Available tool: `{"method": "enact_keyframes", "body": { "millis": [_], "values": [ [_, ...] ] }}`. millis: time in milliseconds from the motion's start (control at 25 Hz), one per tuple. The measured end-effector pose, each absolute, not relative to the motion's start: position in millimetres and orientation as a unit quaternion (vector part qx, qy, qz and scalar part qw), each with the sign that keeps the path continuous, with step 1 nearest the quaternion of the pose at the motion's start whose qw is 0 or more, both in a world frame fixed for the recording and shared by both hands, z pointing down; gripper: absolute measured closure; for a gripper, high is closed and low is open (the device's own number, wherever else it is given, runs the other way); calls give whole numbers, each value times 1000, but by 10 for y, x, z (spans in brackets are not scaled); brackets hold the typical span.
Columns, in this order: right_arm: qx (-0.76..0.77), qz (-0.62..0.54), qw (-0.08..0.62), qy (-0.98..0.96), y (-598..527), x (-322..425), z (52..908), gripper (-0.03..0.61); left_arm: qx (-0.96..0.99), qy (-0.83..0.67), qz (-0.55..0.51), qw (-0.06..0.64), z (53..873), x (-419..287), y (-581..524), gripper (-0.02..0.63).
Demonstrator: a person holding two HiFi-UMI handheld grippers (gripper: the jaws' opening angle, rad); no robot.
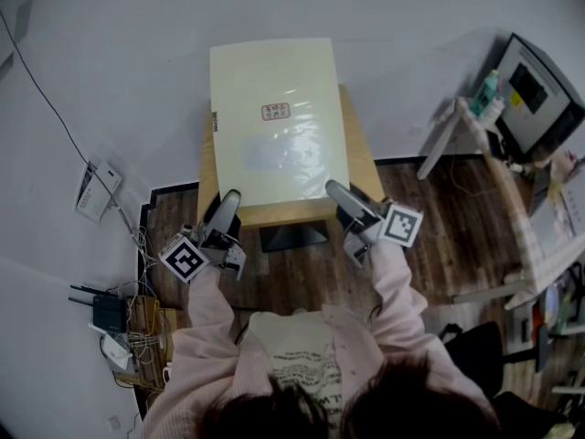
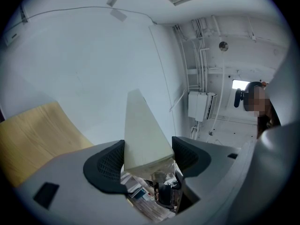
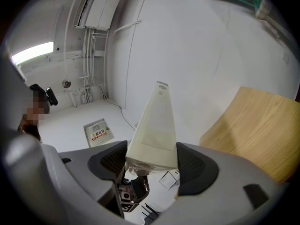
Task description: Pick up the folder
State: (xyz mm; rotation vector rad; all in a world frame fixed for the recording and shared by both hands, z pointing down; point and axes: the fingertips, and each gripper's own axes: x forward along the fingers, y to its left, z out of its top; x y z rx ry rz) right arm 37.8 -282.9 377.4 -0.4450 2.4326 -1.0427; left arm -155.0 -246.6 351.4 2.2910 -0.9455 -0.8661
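Head view: a cream folder (image 1: pixel 279 131) is spread over the wooden counter (image 1: pixel 363 170), with the left gripper (image 1: pixel 228 199) and the right gripper (image 1: pixel 336 192) at its near corners.

Left gripper view: the jaws are clamped on the folder's corner.

Right gripper view: the jaws likewise pinch the folder's edge between their pads.
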Motion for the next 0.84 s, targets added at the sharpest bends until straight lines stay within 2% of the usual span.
{"method": "enact_keyframes", "body": {
  "millis": [840],
  "values": [
    [-154, -373, 215, 889, -2806, 297, 3756, 258, 845, -352, -319, 247, 3490, -1618, -2449, 285]
  ]
}}
